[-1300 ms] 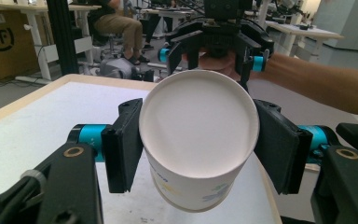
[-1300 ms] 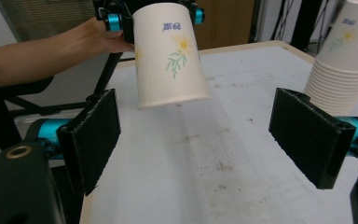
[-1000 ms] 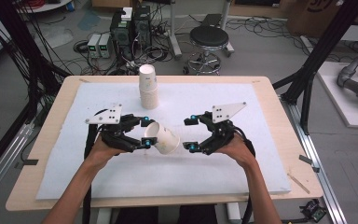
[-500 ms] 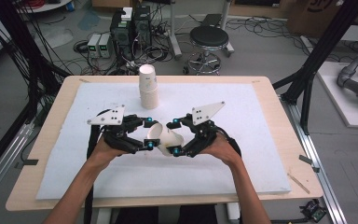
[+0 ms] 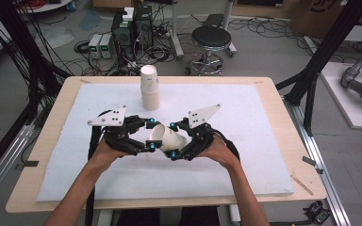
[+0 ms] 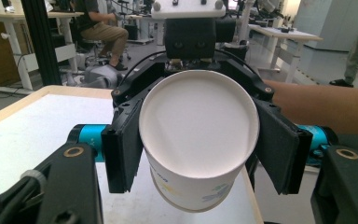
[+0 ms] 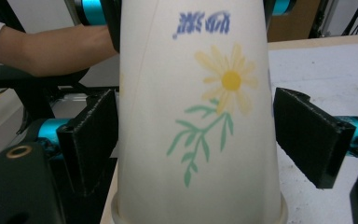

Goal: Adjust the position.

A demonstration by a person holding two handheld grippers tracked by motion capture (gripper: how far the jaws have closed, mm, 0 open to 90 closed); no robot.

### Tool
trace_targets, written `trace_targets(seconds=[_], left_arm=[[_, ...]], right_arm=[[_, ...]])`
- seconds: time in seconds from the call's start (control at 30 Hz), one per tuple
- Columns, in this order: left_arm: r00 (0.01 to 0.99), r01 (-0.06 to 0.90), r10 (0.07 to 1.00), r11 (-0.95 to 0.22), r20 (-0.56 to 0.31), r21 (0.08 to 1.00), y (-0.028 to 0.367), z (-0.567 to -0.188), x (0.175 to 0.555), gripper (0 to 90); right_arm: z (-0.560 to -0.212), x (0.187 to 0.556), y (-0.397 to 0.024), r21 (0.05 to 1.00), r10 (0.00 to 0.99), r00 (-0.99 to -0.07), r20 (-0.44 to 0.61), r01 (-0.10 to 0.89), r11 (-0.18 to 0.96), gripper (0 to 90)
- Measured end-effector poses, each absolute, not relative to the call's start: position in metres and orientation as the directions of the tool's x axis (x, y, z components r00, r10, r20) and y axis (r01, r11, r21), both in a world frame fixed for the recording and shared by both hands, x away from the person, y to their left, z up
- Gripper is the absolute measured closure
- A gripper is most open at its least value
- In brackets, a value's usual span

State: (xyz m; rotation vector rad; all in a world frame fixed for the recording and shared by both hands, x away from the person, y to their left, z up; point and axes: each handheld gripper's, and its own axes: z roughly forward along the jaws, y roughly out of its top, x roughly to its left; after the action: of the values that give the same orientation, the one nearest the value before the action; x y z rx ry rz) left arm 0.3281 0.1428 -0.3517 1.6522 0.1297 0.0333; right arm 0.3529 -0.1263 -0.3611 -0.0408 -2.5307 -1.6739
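- Paper cup (image 5: 166,137) lies on its side above the white mat (image 5: 264,132) on the desk (image 5: 283,165), near the middle front, between our two hands; in the high view its open mouth faces the left gripper
- in the right gripper view the cup's wall (image 7: 200,116) carries a yellow flower with green leaves and a line of blue print; the flower and stem look upside down there
- our left gripper (image 5: 151,134) has its fingers closed on the cup at its rim end, as narrow as they go; in the left gripper view we look at the cup's flat white base (image 6: 198,123)
- our right gripper (image 5: 173,140) comes from the other side with its fingers spread wide around the cup's body; in the right gripper view the left finger (image 7: 91,140) sits right beside the wall, perhaps touching, and the right finger (image 7: 307,135) stands clear of it with a gap showing; we see no squeeze on the cup from this pair
- stack of paper cups (image 5: 150,87) stands upright farther back on the mat, well apart from the held cup
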Motion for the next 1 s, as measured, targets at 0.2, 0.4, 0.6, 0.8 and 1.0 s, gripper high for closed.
trace_targets(seconds=[0.2,0.4,0.6,0.8,1.0], left_arm=[[0.993,0.062,0.101,-0.080,-0.053,0.995,0.1436,-0.3508,0.3273,36.9],[0.993,0.062,0.106,-0.081,-0.053,0.995,0.1457,-0.3506,0.3274,36.8],[0.993,0.064,0.104,-0.087,-0.055,0.994,0.1461,-0.3513,0.3277,37.1],[0.993,0.062,0.101,-0.082,-0.054,0.995,0.1466,-0.3510,0.3276,37.2],[0.993,0.063,0.104,-0.087,-0.054,0.994,0.1467,-0.3515,0.3277,36.8]], right_arm=[[-0.3623,0.3536,-0.1258,0.915,-0.044,-0.992,0.115,0.089,0.393,20.8],[-0.3638,0.3540,-0.1263,0.918,-0.058,-0.992,0.108,0.077,0.388,26.2],[-0.3679,0.3544,-0.1301,0.925,-0.062,-0.992,0.108,0.077,0.371,31.9],[-0.3667,0.3535,-0.1307,0.926,-0.062,-0.994,0.091,0.062,0.372,36.5],[-0.3671,0.3535,-0.1303,0.925,-0.063,-0.994,0.091,0.061,0.375,36.6]])
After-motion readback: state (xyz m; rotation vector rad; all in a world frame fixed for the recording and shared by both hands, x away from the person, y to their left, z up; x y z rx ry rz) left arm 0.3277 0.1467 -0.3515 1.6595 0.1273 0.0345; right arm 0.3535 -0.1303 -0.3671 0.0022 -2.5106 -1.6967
